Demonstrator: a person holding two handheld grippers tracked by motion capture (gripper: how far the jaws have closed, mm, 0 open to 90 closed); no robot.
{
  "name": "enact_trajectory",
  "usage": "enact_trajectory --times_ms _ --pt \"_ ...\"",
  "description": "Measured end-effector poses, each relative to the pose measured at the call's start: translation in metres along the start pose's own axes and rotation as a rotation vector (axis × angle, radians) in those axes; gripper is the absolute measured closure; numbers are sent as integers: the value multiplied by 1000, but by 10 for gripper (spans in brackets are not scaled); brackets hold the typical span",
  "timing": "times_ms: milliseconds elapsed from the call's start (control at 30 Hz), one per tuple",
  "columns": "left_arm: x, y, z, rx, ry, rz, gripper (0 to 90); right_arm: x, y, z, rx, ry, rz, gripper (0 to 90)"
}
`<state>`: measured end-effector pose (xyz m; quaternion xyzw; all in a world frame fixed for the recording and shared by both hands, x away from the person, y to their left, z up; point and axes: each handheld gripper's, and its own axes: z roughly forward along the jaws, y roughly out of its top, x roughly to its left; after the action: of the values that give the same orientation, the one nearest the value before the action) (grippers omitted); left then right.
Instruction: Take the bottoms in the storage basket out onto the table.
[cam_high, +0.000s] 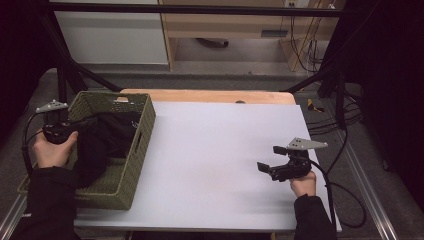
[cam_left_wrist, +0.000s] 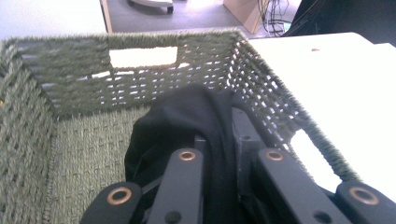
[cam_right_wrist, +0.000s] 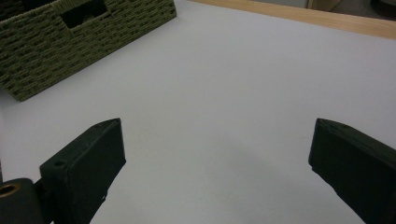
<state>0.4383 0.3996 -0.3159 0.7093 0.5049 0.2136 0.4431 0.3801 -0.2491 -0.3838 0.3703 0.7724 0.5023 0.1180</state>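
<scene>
Inside woven green basket (cam_left_wrist: 42, 154), soft black cloth (cam_left_wrist: 187, 116) pinched by left claw (cam_left_wrist: 224, 154)

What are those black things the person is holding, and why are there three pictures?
A person holds a grabbing tool in each hand. One picture looks down from above the table; the other two come from little cameras riding on each tool. The left claw is pinched shut on a black cloth, holding it inside the green woven basket at the left of the white table. The right claw is open with nothing in it, hovering over the bare table. In its own picture you see its two black jaws wide apart, with the basket farther off.
</scene>
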Motion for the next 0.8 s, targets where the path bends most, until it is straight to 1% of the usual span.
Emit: enact_trajectory --times_ms 100,167,233,300,433,600,700,800 --pt "-5 5 -5 -5 -7 22 837 0 0 0 1 -3 0 41" --pt "-8 8 -9 -11 -13 28 837 0 0 -1 2 -4 1 41" --pt "-11 11 -11 -10 -19 23 837 0 0 0 1 -4 1 41" --pt "-13 14 -13 -5 -24 36 837 0 0 0 2 -4 1 41" --pt "-18 18 -18 -1 -32 48 837 0 0 0 1 -3 1 41" --pt "-25 26 -28 -20 -44 69 837 0 0 0 2 -5 4 42" --pt "-27 29 -31 -27 -48 74 837 -1 0 0 4 -4 3 42" --pt "-30 32 -37 -36 -60 79 837 0 0 0 5 -3 4 41"
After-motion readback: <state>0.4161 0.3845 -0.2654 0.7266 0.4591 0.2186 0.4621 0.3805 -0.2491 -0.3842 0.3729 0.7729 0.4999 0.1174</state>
